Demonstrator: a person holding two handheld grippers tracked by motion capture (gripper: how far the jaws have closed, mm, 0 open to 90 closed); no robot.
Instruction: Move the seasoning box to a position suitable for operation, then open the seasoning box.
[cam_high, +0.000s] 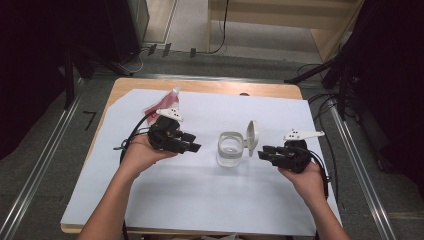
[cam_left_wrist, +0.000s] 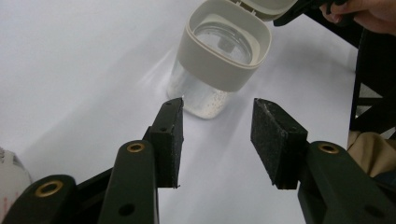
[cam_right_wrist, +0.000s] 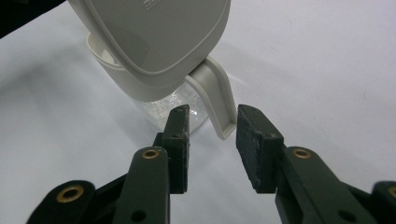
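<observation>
A: Since the lid (cam_high: 252, 134) already stands up on its hinge, what should the two hands mind now?

B: I'd judge the step to be steadying the jar (cam_high: 230, 149) for whatever goes in. The left gripper (cam_high: 192, 147) ought to come in level and low, taking the clear body under the grey collar, not the collar itself, which could slip. Squeeze gently; the walls look thin.

A: And the right gripper (cam_high: 264, 152)?

B: Its fingers are released, nothing pinched between them. In the right gripper view the lid's latch tab (cam_right_wrist: 219, 100) hangs just ahead of the gap and a little toward the right finger (cam_right_wrist: 256, 140); whether it touches I cannot tell. I'd back that hand off straight, so the tab isn't snagged and the lid knocked shut.

A: Where does the jar sit for the left hand?

B: It stands upright on the white sheet (cam_high: 200, 190) over the bench, mid-way between the two hands. In the left gripper view the jar (cam_left_wrist: 219, 65) lies ahead of the fingers (cam_left_wrist: 169, 140), slightly toward the left one, apart from both. Those fingers are released too, with bare sheet between them.

A: Anything else nearby?

B: A red-and-white pouch (cam_high: 167, 102) lies behind the left hand, well clear of the jar. Keep the cable from dragging across it.
</observation>
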